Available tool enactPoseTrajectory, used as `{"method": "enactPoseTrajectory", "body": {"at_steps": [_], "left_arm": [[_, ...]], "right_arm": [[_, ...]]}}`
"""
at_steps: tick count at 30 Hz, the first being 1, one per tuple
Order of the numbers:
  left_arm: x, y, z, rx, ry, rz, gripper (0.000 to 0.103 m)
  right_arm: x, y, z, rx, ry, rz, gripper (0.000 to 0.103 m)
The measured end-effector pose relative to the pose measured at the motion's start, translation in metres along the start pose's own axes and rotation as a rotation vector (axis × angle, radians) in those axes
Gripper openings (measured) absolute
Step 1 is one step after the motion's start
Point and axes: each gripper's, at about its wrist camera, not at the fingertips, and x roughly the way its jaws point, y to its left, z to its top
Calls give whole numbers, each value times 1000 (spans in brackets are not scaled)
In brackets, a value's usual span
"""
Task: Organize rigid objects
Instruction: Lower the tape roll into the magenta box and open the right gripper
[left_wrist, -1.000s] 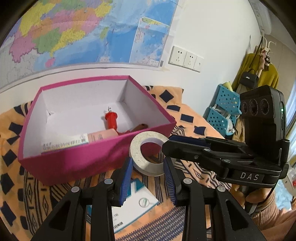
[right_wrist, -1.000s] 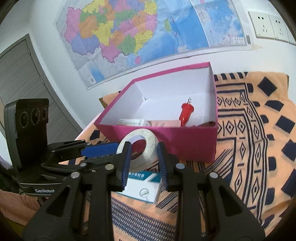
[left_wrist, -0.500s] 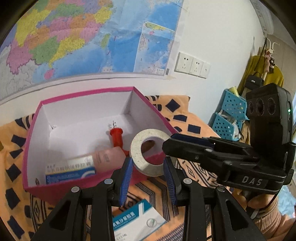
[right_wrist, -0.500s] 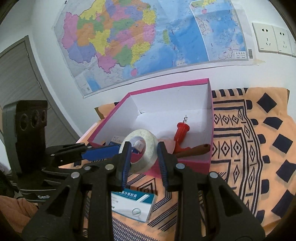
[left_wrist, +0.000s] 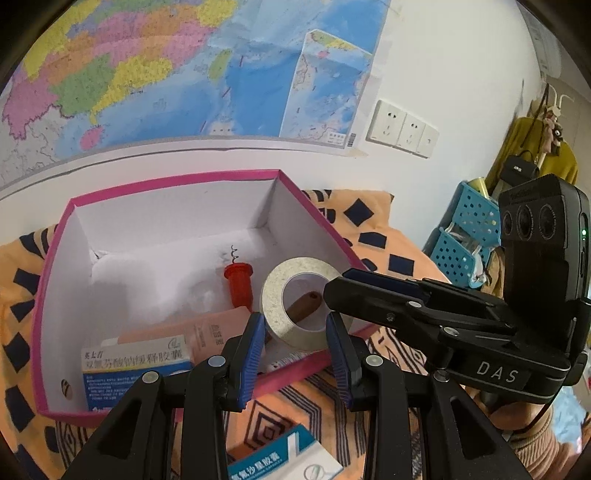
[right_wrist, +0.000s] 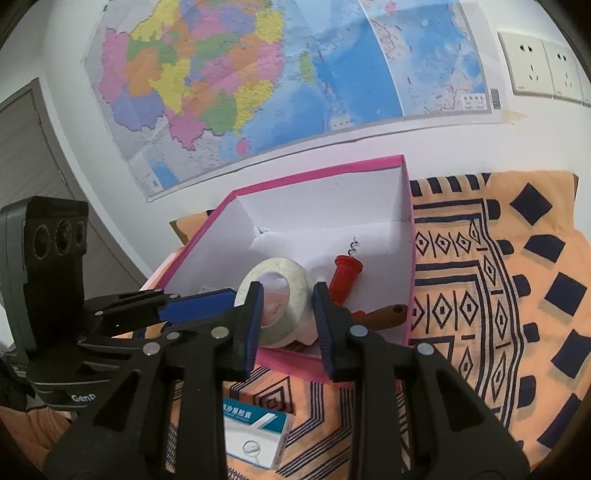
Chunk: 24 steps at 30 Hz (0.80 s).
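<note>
**Tape roll carried over the box by two grippers**

Now the roll of tape (left_wrist: 298, 302) hangs upright above the near edge of the pink box (left_wrist: 55, 258), at its right-hand end in the left wrist view; below it inside lie a red corkscrew (left_wrist: 239, 281), a brown handle (left_wrist: 304, 303), a pink tube (left_wrist: 207, 330) and a blue-and-white medicine carton (left_wrist: 135, 373); a second carton (right_wrist: 255, 430) waits outside on the patterned orange cloth (right_wrist: 517, 295), just before the box's near wall.

Step in hand, as I judge it: lowering the roll into the box; done well, both hands travel together and level, clear the near wall fully, then sink the roll toward the bare white floor by the right wall, away from the corkscrew's point; letting go should be together, or one side first only once the roll rests, else it may tip and roll against the handle.

Fingers: the left gripper (left_wrist: 295, 356) stands narrowly parted, its blue pads (left_wrist: 255, 347) flanking the roll's lower rim; the right gripper (right_wrist: 288, 326) likewise, pads (right_wrist: 256, 325) either side of the roll; each pair looks pressed on the roll, though the contact itself is partly hidden behind the pads; neither holds anything else.
</note>
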Motion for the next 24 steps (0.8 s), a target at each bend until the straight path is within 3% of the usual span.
{"method": "enactPoseTrajectory", "body": {"at_steps": [9,15,21,24], "left_arm": [[11,10,1,-30,29,-15,34],[6,6,-4,-14,3,9,35],[-12,1,-14,17,-50,60,51],[-27,2,-22,20,-92,78,59]], "right_arm": [[13,-7,0,24,24,-21,28],[13,-5,-5,19,31,-18,28],[1,4,-14,4,18,2,28],[-10,9,-19,-4,0,23,33]]}}
